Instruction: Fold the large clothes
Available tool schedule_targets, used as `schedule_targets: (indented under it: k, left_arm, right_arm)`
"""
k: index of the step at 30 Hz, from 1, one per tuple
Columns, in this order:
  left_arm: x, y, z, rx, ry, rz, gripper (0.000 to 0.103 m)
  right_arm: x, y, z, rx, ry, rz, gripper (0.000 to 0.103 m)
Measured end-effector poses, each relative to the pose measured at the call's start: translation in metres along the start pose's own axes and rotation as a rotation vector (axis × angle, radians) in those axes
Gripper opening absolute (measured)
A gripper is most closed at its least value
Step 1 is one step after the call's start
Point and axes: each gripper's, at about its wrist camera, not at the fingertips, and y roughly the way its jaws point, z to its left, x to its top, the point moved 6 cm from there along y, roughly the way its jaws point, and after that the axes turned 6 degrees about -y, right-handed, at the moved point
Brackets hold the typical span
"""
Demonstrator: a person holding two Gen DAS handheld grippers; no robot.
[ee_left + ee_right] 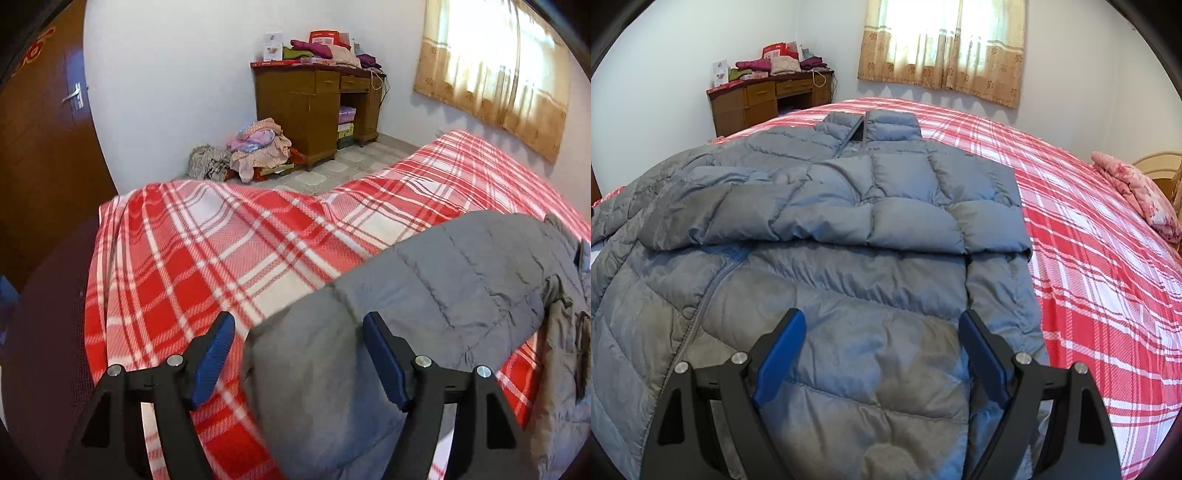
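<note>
A grey quilted puffer jacket (871, 206) lies front up on the red and white plaid bedspread (1089, 258), collar at the far end, with one sleeve folded across the chest. My right gripper (882, 314) hovers open over the jacket's lower front, nothing between its blue pads. In the left wrist view a sleeve and side of the jacket (461, 266) reach out over the plaid bedspread (207, 236). My left gripper (298, 319) is open, with the end of that sleeve lying under the gap between its fingers; the pads do not press on it.
A wooden desk (306, 107) piled with folded clothes stands against the far wall, with a heap of clothes (255, 147) on the floor beside it. A brown door (40, 147) is at the left. A pink folded quilt (1141, 192) lies at the bed's right edge.
</note>
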Motion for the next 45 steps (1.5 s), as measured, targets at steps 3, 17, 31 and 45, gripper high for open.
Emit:
schedule_targets:
  k: [3,17,31,45]
  left_arm:
    - [-0.016,-0.004,0.002,-0.042,-0.030,0.032,0.072]
    - [0.019,-0.099,-0.068,-0.067,0.206,-0.255,0.014]
    - [-0.037,-0.192,-0.357,-0.455,0.586,-0.388,0.011]
    - [-0.127,-0.185,-0.457,-0.516,0.677,-0.368,0.089]
  right_arm:
    - [0.000,0.000,0.003,-0.010,-0.012,0.005,0.087]
    - [0.017,-0.023,-0.015,-0.054,0.012,-0.066,0.087]
    - [0.028,-0.047,-0.080,-0.100,0.141,-0.111,0.087]
    - [0.008,-0.031,-0.097,-0.038,0.159,-0.002,0.101]
